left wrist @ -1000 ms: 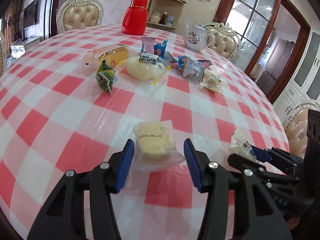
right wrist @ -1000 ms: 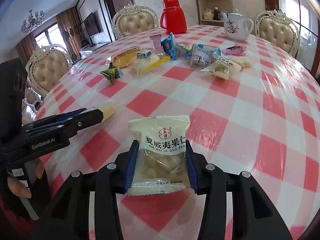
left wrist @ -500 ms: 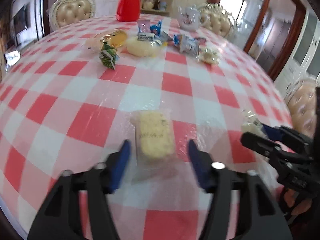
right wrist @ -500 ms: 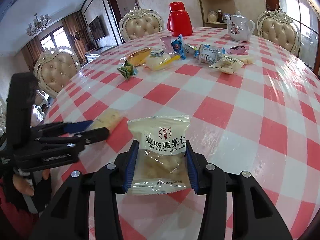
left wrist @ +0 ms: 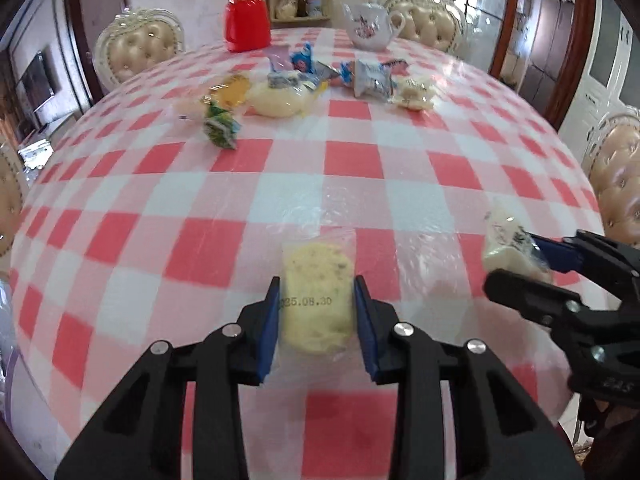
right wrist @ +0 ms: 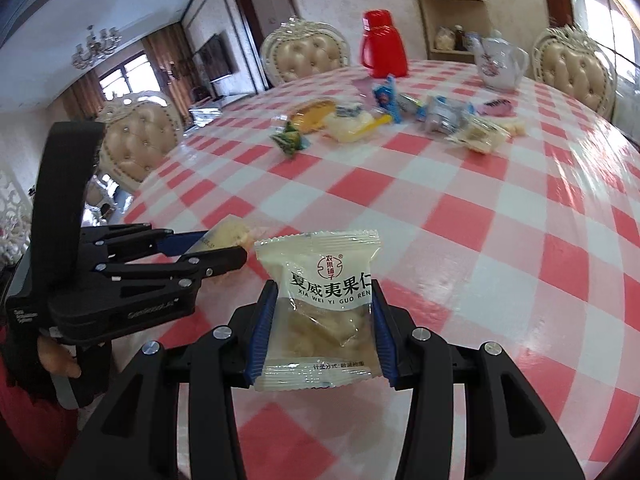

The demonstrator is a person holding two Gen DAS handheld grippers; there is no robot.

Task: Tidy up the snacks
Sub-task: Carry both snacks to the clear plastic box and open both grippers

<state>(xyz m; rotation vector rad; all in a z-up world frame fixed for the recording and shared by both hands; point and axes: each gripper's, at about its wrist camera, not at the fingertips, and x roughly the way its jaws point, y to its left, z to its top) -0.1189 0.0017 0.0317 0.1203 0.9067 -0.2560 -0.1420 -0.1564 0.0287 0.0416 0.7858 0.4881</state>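
My left gripper (left wrist: pixel 316 300) is shut on a clear-wrapped yellow pastry (left wrist: pixel 316 300) and holds it above the checked table (left wrist: pixel 248 184). It also shows in the right wrist view (right wrist: pixel 224 248) at the left, with the pastry (right wrist: pixel 230 234) between its fingers. My right gripper (right wrist: pixel 322 312) is shut on a white macadamia nut packet (right wrist: pixel 320 304) and holds it off the table. The right gripper (left wrist: pixel 516 268) with that packet (left wrist: pixel 504 240) shows at the right of the left wrist view. A cluster of loose snacks (left wrist: pixel 312 80) lies at the far side of the table.
A red thermos (left wrist: pixel 246 16) and a white floral teapot (left wrist: pixel 370 26) stand at the table's far edge. A green wrapped snack (left wrist: pixel 220 126) lies apart at the left of the cluster. Cream tufted chairs (right wrist: pixel 308 56) ring the table.
My left gripper has closed on the yellow pastry and lifted it off the table. The right gripper has risen a little, still holding the nut packet.
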